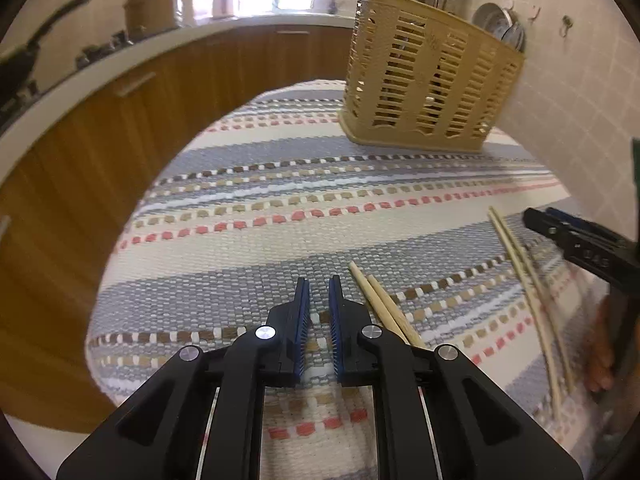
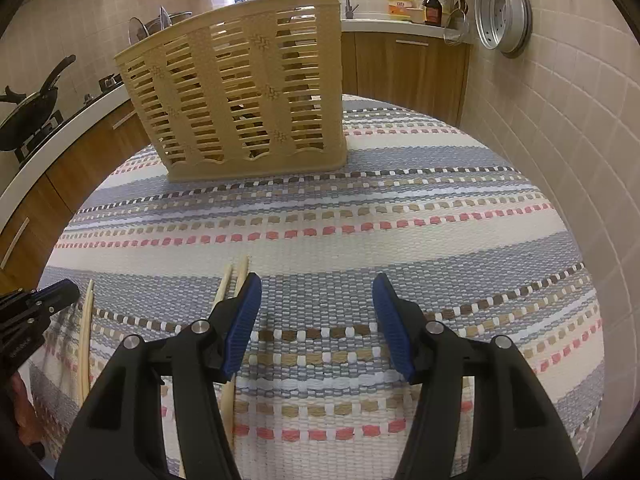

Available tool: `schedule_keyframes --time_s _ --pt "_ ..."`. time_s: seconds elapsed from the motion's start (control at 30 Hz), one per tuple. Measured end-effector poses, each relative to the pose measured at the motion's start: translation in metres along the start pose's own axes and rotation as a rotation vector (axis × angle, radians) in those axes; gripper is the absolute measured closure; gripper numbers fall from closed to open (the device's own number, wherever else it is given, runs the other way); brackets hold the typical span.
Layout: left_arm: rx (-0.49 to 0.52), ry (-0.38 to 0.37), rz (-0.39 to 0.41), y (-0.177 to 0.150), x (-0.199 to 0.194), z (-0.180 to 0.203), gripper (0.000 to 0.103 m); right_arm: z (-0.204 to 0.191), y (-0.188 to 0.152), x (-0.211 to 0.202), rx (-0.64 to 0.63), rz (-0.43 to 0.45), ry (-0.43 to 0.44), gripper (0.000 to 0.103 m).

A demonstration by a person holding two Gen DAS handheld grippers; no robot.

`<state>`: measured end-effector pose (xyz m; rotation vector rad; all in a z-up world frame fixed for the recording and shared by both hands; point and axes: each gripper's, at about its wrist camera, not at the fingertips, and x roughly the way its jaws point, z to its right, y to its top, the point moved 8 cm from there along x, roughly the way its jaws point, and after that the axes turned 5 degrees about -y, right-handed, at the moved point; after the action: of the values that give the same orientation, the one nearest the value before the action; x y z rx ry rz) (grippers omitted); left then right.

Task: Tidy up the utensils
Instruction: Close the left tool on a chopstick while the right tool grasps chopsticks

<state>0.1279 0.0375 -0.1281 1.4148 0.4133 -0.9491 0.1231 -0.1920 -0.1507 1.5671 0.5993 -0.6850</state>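
A tan slotted utensil basket [image 1: 428,76] stands at the far side of the striped cloth; it also shows in the right wrist view [image 2: 248,96]. Two pairs of wooden chopsticks lie on the cloth. One pair [image 1: 380,304] lies just right of my left gripper [image 1: 319,284], whose jaws stand nearly closed with a narrow gap and nothing between them. The other pair [image 1: 528,288] lies further right, beside my right gripper [image 1: 560,236]. In the right wrist view my right gripper [image 2: 316,284] is open and empty, with chopsticks [image 2: 236,280] by its left finger and another chopstick [image 2: 85,328] at the left.
The striped woven cloth [image 2: 400,216] covers a round table. A tiled wall [image 2: 560,120] runs along the right. A wooden-fronted counter [image 1: 120,92] with stove, pan [image 2: 32,112] and sink curves behind. A metal steamer lid [image 2: 502,16] hangs on the wall.
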Motion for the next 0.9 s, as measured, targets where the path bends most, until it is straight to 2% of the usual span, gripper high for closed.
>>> schedule_keyframes --time_s 0.03,0.07,0.1,0.17,0.23,0.33,0.4,0.6,0.7,0.83,0.9 --pt "-0.022 -0.040 -0.011 0.000 -0.001 -0.001 0.094 0.000 0.000 0.000 0.004 0.002 0.002 0.048" --pt "-0.066 -0.119 -0.031 0.000 -0.001 0.001 0.094 0.001 0.001 0.000 0.007 0.001 0.002 0.049" --pt "-0.088 -0.156 -0.042 -0.001 -0.001 0.004 0.094 0.001 0.001 0.001 0.009 0.000 0.002 0.049" --pt "-0.085 -0.179 -0.047 -0.003 -0.001 0.015 0.094 0.001 0.000 0.001 0.011 -0.004 0.004 0.049" --pt "-0.049 -0.152 -0.052 -0.007 0.003 0.029 0.091 0.001 0.000 0.001 0.011 -0.003 0.004 0.049" --pt "0.001 -0.037 -0.033 -0.010 0.006 0.039 0.090 0.001 0.000 0.001 0.013 0.000 0.007 0.049" --pt "0.007 0.010 -0.025 -0.010 0.006 0.042 0.090 0.001 0.000 0.000 0.016 0.000 0.009 0.048" --pt "0.031 0.002 -0.011 -0.012 0.002 0.038 0.092 0.000 0.000 -0.001 0.015 0.002 0.020 0.048" --pt "0.072 0.037 -0.032 -0.010 0.005 0.040 0.091 -0.001 -0.001 0.000 0.015 -0.006 0.024 0.048" --pt "0.157 0.126 -0.073 -0.001 0.015 0.051 0.090 0.000 0.000 0.001 0.023 -0.008 0.023 0.048" --pt "0.168 0.132 -0.067 0.001 0.018 0.053 0.094 0.001 -0.001 0.000 0.029 -0.009 0.027 0.048"
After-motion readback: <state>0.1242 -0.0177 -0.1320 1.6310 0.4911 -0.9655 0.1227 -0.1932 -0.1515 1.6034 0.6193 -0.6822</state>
